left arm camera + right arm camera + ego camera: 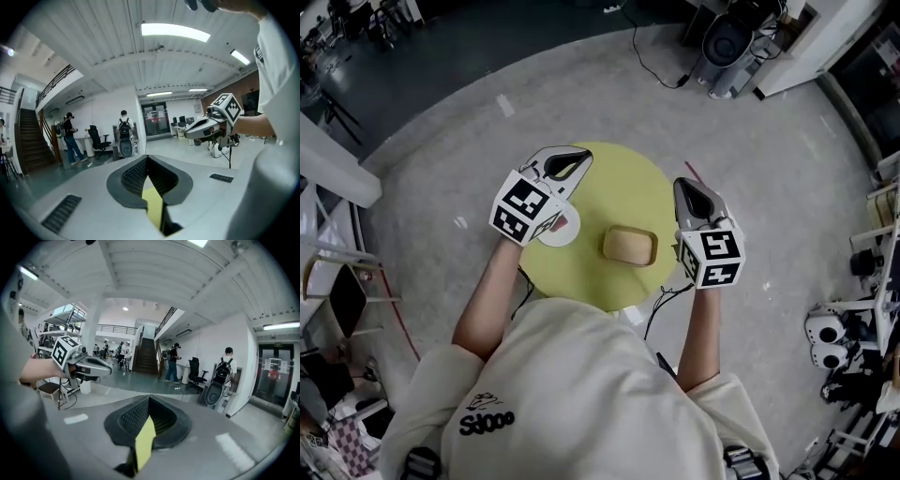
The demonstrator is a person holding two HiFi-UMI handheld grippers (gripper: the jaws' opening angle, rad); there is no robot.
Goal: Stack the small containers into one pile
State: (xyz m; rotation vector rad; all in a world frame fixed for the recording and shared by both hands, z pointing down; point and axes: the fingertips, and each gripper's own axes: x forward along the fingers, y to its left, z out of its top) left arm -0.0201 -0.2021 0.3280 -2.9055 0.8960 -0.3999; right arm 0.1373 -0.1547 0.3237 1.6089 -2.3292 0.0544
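Above the table (609,183) — left claw (578,158), right claw (683,187) closed.

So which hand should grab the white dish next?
Left, probably: the left hand-held gripper hovers by the white dish, while the right hand-held gripper is beyond the tan container. Both are shut, empty.

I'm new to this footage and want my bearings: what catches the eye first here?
Two grippers, the left gripper and right gripper, hang shut and empty above a round yellow-green table. A tan container sits near the table's middle, with a white round object beside it, partly under the left gripper.
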